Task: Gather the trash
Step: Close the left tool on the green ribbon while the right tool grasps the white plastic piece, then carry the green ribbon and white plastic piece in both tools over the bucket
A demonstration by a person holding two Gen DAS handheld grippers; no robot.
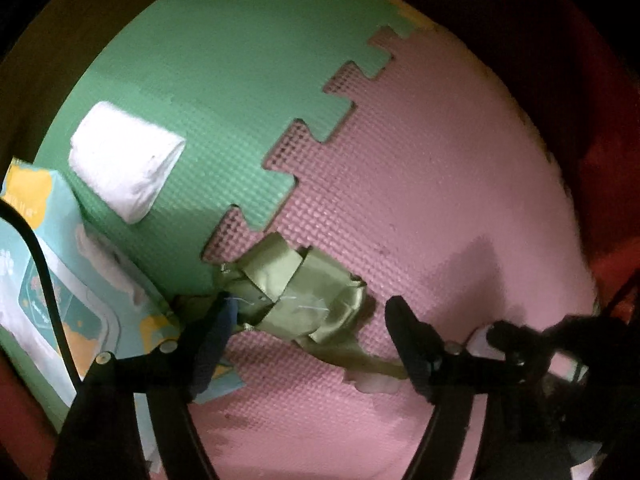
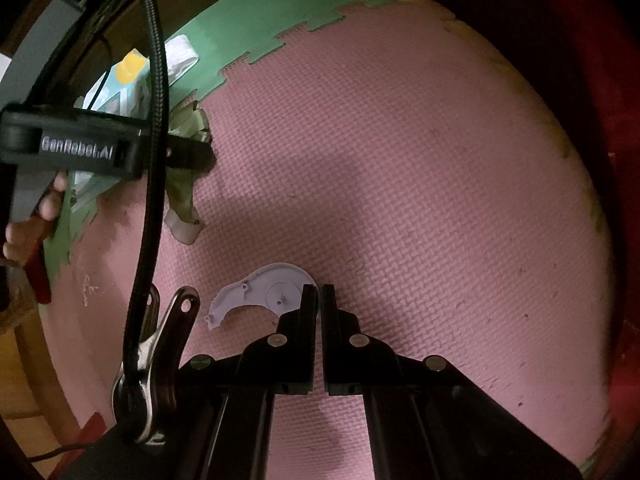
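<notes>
Both grippers: black two-finger linkage builds, round silver screws at the pivots. Left gripper (image 1: 306, 320) carries a dark blue pad on one finger (image 1: 212, 340); its body reads "GenRobot.AI" in white, grey handle behind. Right gripper (image 2: 319, 300) has flat black fingers, a braided black cable (image 2: 154, 184) alongside, fixed by what looks like a metal clamp (image 2: 160, 344).

A green foam mat (image 1: 208, 60) interlocks by jigsaw teeth with a pink foam mat (image 1: 440, 168), the seam running diagonally. A dark red surface (image 2: 624, 100) borders the pink tile's far edge, and a wooden floor (image 2: 24, 364) shows beyond the mats at the lower left of the right wrist view
</notes>
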